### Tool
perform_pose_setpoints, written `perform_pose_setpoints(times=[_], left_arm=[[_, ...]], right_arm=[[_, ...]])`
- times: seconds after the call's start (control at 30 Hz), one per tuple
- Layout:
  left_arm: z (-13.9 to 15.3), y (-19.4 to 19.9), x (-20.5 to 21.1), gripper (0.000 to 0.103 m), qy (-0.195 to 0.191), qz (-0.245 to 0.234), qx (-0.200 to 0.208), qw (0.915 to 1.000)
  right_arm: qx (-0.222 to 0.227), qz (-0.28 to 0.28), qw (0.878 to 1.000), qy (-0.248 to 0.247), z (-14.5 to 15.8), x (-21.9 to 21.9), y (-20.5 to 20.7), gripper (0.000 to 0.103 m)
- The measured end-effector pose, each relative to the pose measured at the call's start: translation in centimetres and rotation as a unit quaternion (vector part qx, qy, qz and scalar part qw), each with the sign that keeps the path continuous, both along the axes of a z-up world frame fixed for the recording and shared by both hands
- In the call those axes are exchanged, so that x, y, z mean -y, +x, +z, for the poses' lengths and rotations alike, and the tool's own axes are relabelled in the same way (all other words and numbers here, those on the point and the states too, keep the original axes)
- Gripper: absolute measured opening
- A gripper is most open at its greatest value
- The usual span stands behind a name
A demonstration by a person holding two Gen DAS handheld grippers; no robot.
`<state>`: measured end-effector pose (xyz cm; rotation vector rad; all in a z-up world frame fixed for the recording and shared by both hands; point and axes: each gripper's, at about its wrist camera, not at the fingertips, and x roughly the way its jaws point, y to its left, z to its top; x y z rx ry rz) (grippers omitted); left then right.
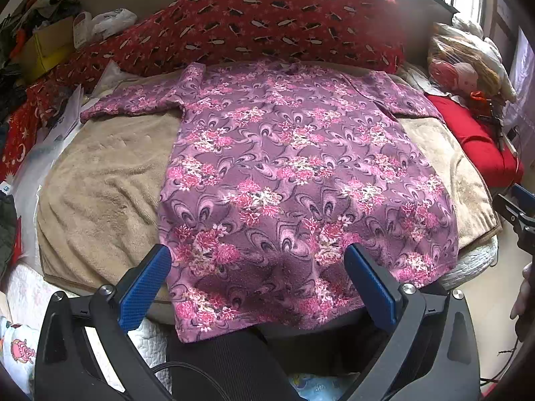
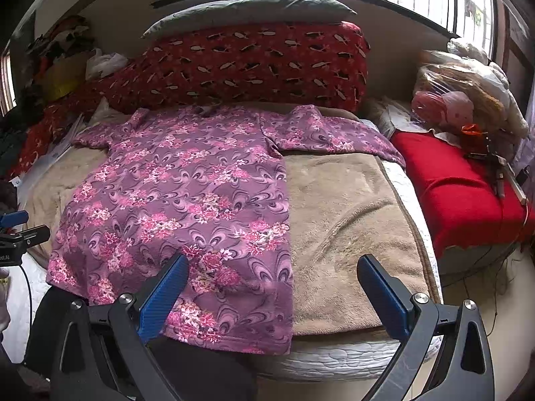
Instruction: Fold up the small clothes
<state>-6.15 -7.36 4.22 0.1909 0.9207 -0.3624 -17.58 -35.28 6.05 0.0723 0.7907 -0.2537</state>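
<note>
A purple floral shirt [image 1: 287,173] lies flat on a beige blanket [image 1: 107,187], sleeves spread, hem hanging over the near edge. It also shows in the right wrist view [image 2: 187,200]. My left gripper [image 1: 257,257] is open and empty, above the shirt's hem. My right gripper [image 2: 272,269] is open and empty, over the shirt's right hem edge and the blanket [image 2: 347,220]. The right gripper also shows at the right edge of the left wrist view [image 1: 518,210]. The left gripper's tip shows at the left edge of the right wrist view [image 2: 16,230].
A long red patterned pillow [image 1: 267,26] lies behind the shirt, with a grey pillow [image 2: 254,6] above it. A red cushion [image 2: 468,187] and bagged soft toys [image 2: 461,100] sit to the right. Papers and clutter [image 1: 60,113] lie at left.
</note>
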Motion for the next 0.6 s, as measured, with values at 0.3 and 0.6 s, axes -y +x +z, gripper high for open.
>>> perform_pose_setpoints(times=[0.3,0.6], left_arm=[[-0.1,-0.1,0.1,0.103,0.002,0.001,0.0,1.0],[-0.9,0.4,0.9,0.103,0.009,-0.001,-0.015,0.9998]], right_arm=[[-0.004,0.001,1.0,0.003,-0.3,-0.1,0.2,0.101],[-0.012,0.004,1.0,0.009,-1.0,0.1,1.0,0.101]])
